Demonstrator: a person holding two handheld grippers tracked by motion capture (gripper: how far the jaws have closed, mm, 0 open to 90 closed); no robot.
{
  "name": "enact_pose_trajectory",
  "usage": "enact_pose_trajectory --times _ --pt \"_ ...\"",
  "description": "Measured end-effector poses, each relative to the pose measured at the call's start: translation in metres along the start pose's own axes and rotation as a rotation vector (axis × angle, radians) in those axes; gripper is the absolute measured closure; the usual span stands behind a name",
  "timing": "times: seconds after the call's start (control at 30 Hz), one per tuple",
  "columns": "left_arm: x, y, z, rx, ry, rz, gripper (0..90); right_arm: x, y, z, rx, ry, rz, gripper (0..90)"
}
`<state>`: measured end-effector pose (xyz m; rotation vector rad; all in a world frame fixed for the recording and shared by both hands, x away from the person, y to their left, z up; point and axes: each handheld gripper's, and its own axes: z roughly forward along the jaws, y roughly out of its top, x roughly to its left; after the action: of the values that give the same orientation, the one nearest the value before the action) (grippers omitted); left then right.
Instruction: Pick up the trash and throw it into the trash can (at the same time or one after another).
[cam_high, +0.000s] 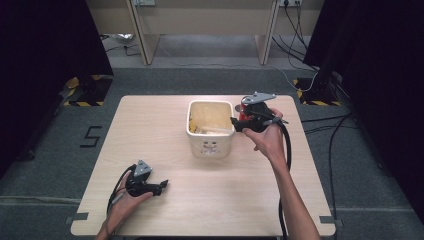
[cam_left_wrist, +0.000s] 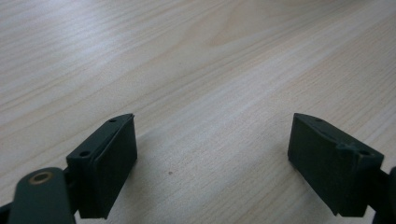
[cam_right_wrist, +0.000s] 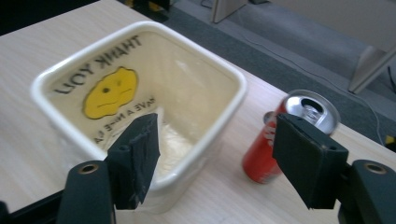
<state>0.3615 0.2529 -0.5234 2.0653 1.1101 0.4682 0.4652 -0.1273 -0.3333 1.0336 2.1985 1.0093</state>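
Right hand-held gripper (cam_right_wrist: 215, 158) open over tub (cam_right_wrist: 51, 77) reading "THANK YOU".

The table (cam_left_wrist: 196, 70) is showing pale, matt wood grain, the cream bin (cam_right_wrist: 224, 100) is looking like smooth, glossy plastic, and at its three o'clock the red can (cam_right_wrist: 261, 149) is gleaming with a shiny metal top.

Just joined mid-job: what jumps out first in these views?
The cream square tub at the table's middle, a yellow smiley and "THANK YOU" printed inside it. Just beside it stands an opened red can, upright, with the right gripper hovering open over both, nothing between its jaws. The left gripper rests open over bare tabletop.
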Motion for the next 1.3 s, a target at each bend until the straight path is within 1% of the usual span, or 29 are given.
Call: enact_pose_trajectory --times 0.1,0.23,0.33,0.4,0.43,0.6,0.67,0.7,0.97,1.07,1.17,1.3 --pt "0.0 0.0 0.0 0.0 0.0 0.0 14.8 -0.008 -0.005 0.002 -0.01 -0.025 0.029 28.0" --pt "0.0 0.0 0.0 -0.002 -0.001 0.0 14.8 -0.016 -0.012 0.007 -0.016 -0.046 0.059 27.5" --pt "0.0 0.0 0.0 0.0 0.0 0.0 14.9 -0.021 -0.017 0.01 -0.017 -0.068 0.085 23.0" --pt "0.0 0.0 0.0 0.0 0.0 0.0 14.8 -0.024 -0.02 0.012 -0.019 -0.074 0.088 21.7" --pt "0.0 0.0 0.0 -0.001 0.0 0.0 14.8 -0.026 -0.022 0.014 -0.029 -0.079 0.096 20.5" --pt "0.0 0.0 0.0 0.001 0.0 0.001 14.8 -0.035 -0.029 0.019 -0.03 -0.107 0.128 19.9" --pt "0.0 0.0 0.0 -0.001 0.0 0.0 14.9 -0.038 -0.031 0.021 -0.028 -0.112 0.135 19.7" --pt "0.0 0.0 0.0 -0.001 0.0 0.0 14.8 -0.039 -0.032 0.023 -0.031 -0.113 0.147 19.7" --pt "0.0 0.0 0.0 0.0 0.0 0.001 14.8 -0.048 -0.04 0.035 -0.019 -0.139 0.169 19.4" --pt "0.0 0.0 0.0 0.0 0.0 0.001 14.8 -0.051 -0.042 0.039 -0.023 -0.149 0.183 19.3" --pt "0.0 0.0 0.0 0.001 0.0 0.001 14.9 -0.053 -0.043 0.043 -0.023 -0.158 0.179 18.7" --pt "0.0 0.0 0.0 0.0 0.0 0.001 14.8 -0.056 -0.046 0.048 -0.026 -0.159 0.188 18.4"
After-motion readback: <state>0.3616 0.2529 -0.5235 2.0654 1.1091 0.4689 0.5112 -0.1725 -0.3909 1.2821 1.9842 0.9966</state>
